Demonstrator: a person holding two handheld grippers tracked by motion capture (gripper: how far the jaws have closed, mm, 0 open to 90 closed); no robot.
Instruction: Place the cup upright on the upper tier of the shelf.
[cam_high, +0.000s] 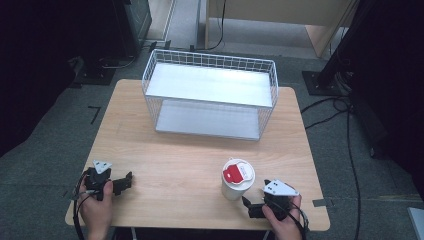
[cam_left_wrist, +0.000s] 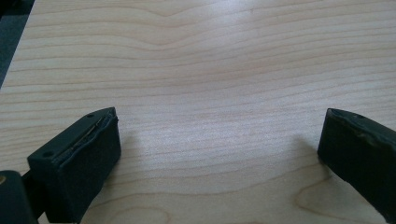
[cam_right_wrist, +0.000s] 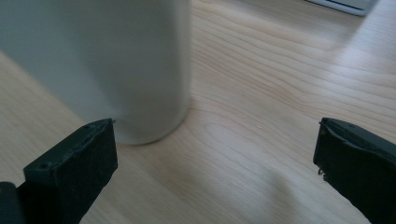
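Note:
A white cup (cam_high: 237, 179) with a red and white lid stands upright on the wooden table (cam_high: 190, 150) near the front right. My right gripper (cam_high: 251, 206) rests on the table just right of and nearer than the cup, jaws wide open and empty. In the right gripper view the cup's white wall (cam_right_wrist: 107, 70) rises close ahead, over the left jaw, outside the gap (cam_right_wrist: 217, 158). My left gripper (cam_high: 125, 182) lies at the front left, held by a hand, open with bare wood between its jaws (cam_left_wrist: 219, 149).
A white wire basket (cam_high: 210, 95) with a shelf stands on its side at the back middle of the table, its open face towards me. Cables and dark stands (cam_high: 330, 80) sit on the floor to the right. Bare wood lies between the grippers.

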